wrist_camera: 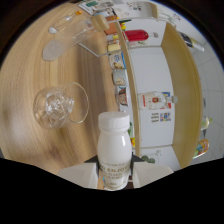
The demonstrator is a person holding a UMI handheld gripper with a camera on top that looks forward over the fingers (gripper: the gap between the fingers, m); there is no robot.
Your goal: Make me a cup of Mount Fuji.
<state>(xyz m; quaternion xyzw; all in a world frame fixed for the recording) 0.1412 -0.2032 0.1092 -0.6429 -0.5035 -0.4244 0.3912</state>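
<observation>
Gripper (116,176) clamped on a white bottle (114,145), both my fingers pressing its label, cap on, held above the wooden tabletop (30,75). Beside the bottle: a clear glass cup (60,105). Beyond the cup: a clear pitcher (67,35). Past the bottle, a white cabinet (150,75).

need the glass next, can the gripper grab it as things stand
Probably not: the gripper is shut on the white bottle, so its fingers are occupied. The glass itself lies unobstructed on the table.
</observation>
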